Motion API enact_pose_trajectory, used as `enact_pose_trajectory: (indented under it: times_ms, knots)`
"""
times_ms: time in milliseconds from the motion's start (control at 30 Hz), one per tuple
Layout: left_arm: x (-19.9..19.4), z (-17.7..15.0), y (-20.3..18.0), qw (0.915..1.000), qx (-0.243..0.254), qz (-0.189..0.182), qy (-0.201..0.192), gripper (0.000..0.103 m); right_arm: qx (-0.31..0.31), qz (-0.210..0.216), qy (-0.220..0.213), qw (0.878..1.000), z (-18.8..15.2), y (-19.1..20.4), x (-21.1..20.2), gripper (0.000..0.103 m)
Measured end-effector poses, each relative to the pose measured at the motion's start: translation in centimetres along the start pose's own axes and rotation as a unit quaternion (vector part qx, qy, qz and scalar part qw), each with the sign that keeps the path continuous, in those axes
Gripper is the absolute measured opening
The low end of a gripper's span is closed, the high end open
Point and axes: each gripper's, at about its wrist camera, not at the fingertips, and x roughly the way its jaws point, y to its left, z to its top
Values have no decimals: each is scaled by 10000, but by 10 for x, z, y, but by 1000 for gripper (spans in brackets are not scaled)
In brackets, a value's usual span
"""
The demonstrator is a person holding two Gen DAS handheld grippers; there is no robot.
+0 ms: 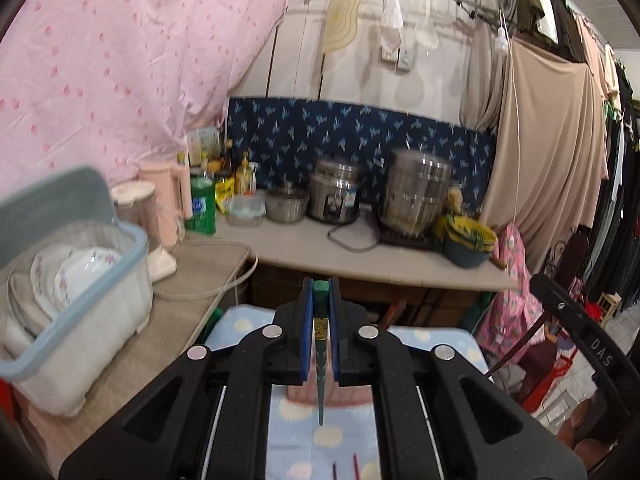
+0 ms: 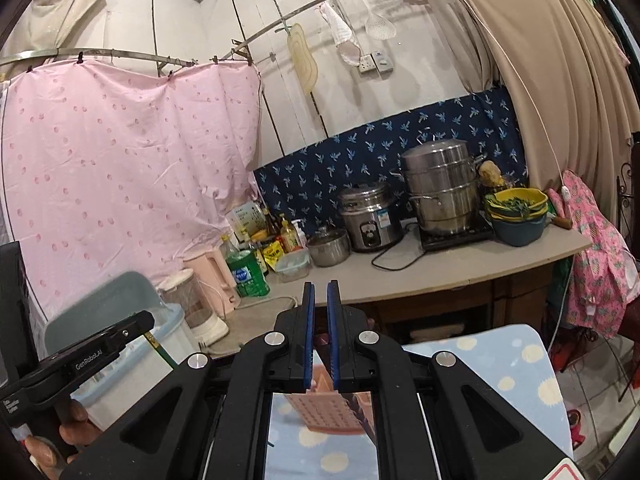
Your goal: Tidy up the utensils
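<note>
Left tongs (image 1: 321, 304) clamped on a green chopstick (image 1: 320, 360) at lower centre, right tongs (image 2: 321, 308) together, seemingly on a dark stick (image 2: 362, 416).

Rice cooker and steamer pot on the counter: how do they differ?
The steamer pot is taller, in stacked tiers; the rice cooker is shorter, one rounded body. The rice cooker has a front control panel; the steamer pot shows none. The steamer pot sits on a black cooktop; the rice cooker on the counter itself. Both are silvery metal.

"GenRobot.AI" on the left gripper (image 2: 100, 354); "DAS" on the right gripper (image 1: 592, 344).
</note>
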Motion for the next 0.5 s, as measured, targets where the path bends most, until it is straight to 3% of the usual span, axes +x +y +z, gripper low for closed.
enact_pose_trajectory:
  times_ms: [33, 233, 333, 500]
  knots:
    - [5, 8, -3, 10000, -8, 12, -81, 7, 26, 65, -54, 10000, 9, 2, 8, 1]
    - [46, 40, -9, 9995, 6, 172, -252, 7, 46, 270, -150, 9995, 41, 15, 61, 1]
    - [58, 31, -3, 9998, 7, 192, -58, 8, -84, 287, -105, 9995, 29, 15, 64, 1]
    - [42, 6, 20, 9997, 32, 251, 34, 7, -193, 259, 164, 9993, -13, -8, 47, 1]
